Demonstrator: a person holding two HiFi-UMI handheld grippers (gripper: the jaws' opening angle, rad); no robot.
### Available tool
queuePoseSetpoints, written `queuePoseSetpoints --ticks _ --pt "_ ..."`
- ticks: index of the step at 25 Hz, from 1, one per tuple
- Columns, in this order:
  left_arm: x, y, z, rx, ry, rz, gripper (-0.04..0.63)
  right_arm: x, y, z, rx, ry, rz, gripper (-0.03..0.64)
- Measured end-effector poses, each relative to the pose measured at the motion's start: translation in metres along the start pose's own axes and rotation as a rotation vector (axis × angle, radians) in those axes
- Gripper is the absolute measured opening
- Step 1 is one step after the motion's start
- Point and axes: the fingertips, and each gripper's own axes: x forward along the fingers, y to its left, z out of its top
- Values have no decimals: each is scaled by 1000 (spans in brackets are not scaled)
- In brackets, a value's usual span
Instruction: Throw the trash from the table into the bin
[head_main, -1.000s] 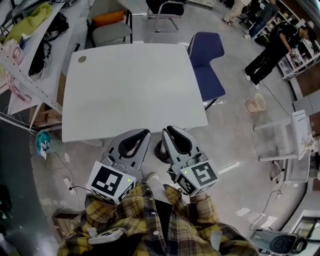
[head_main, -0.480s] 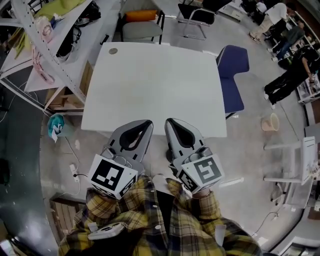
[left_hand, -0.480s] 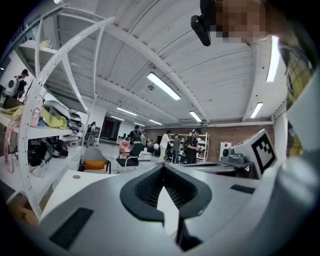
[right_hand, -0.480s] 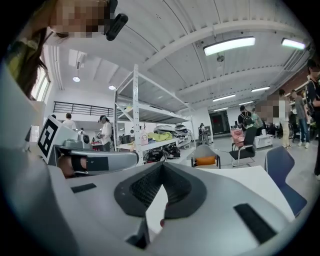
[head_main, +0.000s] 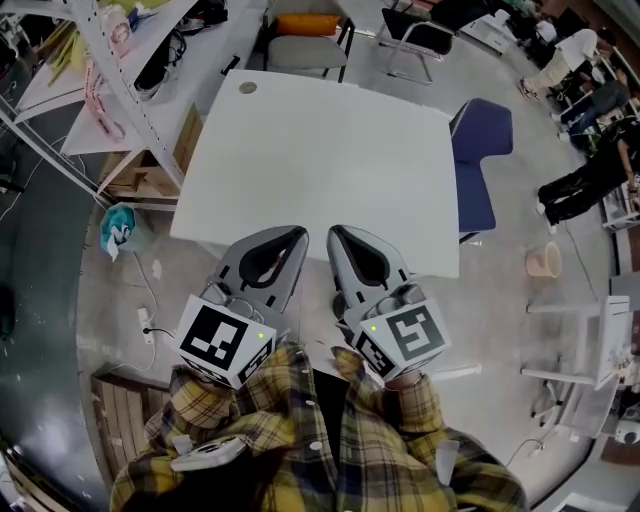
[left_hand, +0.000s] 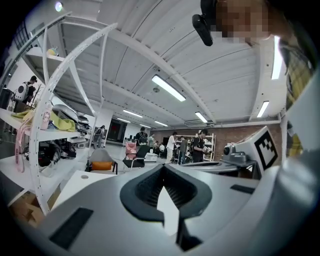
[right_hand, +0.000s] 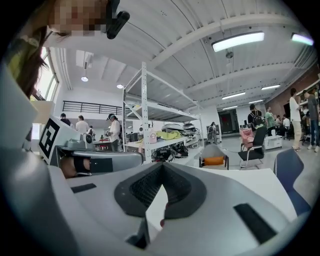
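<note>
The white table (head_main: 320, 170) fills the middle of the head view, and I see no trash on its top. Only a small round disc (head_main: 246, 87) lies at its far left corner. My left gripper (head_main: 297, 233) and right gripper (head_main: 337, 233) are held side by side close to the body, with their tips over the table's near edge. Both are shut with nothing between the fingers. The left gripper view shows the left gripper (left_hand: 162, 167) pointing level across the table (left_hand: 75, 182). The right gripper view shows the right gripper (right_hand: 161, 166) doing the same.
A blue chair (head_main: 480, 165) stands at the table's right side, and a grey chair with an orange cushion (head_main: 305, 40) behind it. A shelf rack (head_main: 110, 90) with clutter runs along the left. On the floor are a beige bucket (head_main: 543, 261) and a teal object (head_main: 118, 228). People stand far back.
Both grippers have come forward together: their tips were short of the table's near edge and now reach over it. The table sits closer and more centred in view.
</note>
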Motion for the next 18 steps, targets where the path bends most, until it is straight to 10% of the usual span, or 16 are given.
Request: queuePoseSetpoints --ticks 18 --pt "1 -6 -4 19 14 -24 8 -9 -2 -3 -7 8 -31 -2"
